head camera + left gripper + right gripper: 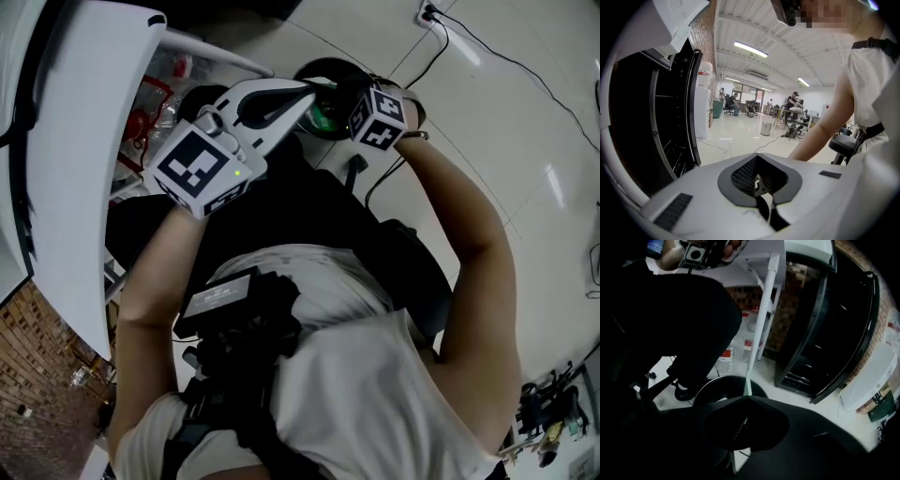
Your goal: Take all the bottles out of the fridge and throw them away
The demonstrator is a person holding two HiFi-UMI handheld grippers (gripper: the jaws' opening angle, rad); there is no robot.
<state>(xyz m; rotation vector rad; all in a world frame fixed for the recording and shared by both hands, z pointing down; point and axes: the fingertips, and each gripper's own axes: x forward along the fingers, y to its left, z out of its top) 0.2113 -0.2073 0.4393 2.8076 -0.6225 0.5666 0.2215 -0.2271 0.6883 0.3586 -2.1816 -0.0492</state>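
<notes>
White left gripper (309, 94), black-and-white square-patterned marker cube (200, 171); black fridge (813, 333) (reddish-brown brick wall (787, 310) behind it).

left gripper (758, 182): smooth white plastic shell with a slight sheen
pads (743, 176): dark grey, finely ribbed, matt
right gripper (740, 423): black plastic, matt
marker cube (197, 169): flat, matt black-and-white print
floor (506, 84): pale tiles, glossy, mirroring the ceiling lights
fridge door (848, 333): glossy black
wall (47, 375): rough red-brown brick
bottles (729, 355): clear thin plastic, red labels
shirt (375, 375): soft white cloth, matt
</notes>
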